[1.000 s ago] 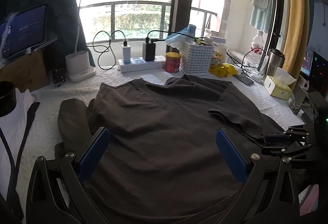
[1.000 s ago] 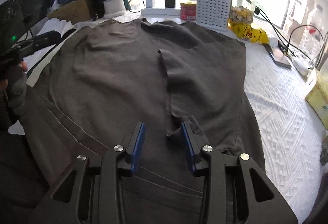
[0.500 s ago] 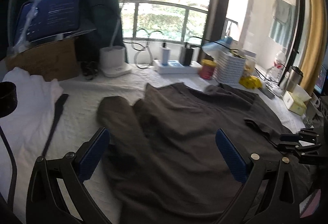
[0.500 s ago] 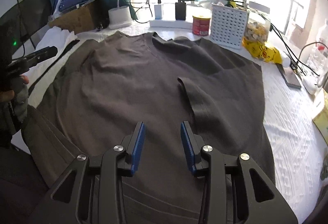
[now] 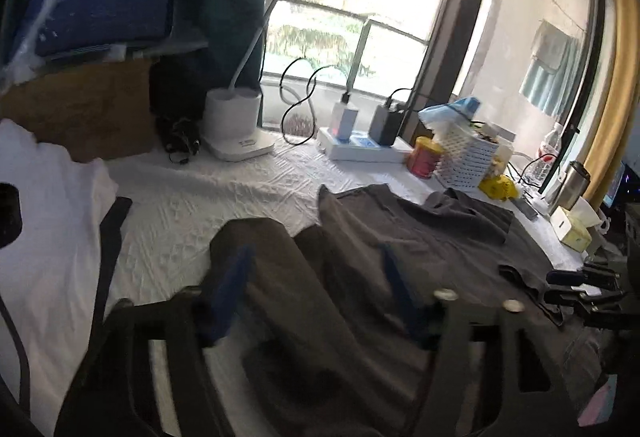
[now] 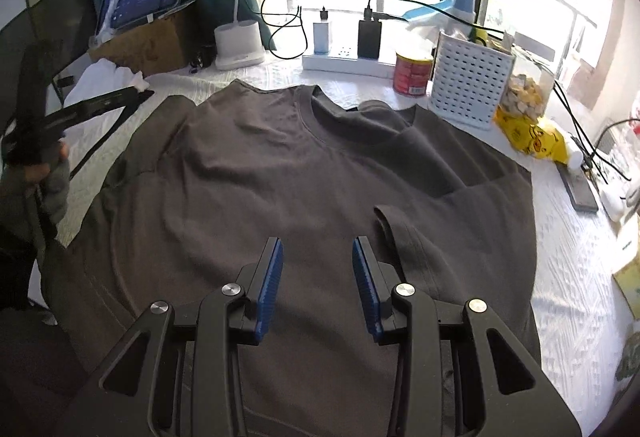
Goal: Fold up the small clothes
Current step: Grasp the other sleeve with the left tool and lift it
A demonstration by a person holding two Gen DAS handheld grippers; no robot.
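A dark grey T-shirt lies spread flat on the white bed cover, collar toward the window. Its right sleeve is folded in over the body. My right gripper hovers over the shirt's lower middle, open about halfway with nothing between its blue pads. My left gripper is blurred, over the shirt's left sleeve. Its jaws are closing, the sleeve lies under the gap, and the pads do not press on it. In the right wrist view a gloved hand holds the left gripper at the shirt's left edge.
Along the window stand a white desk lamp, a power strip with chargers, a red can and a white basket. A tablet on a cardboard box and white cloth lie at the left. A tissue box sits at the right.
The left gripper has swung left from the shirt's body to its left sleeve, and its jaws have narrowed. The right gripper has drawn back from the folded right sleeve.
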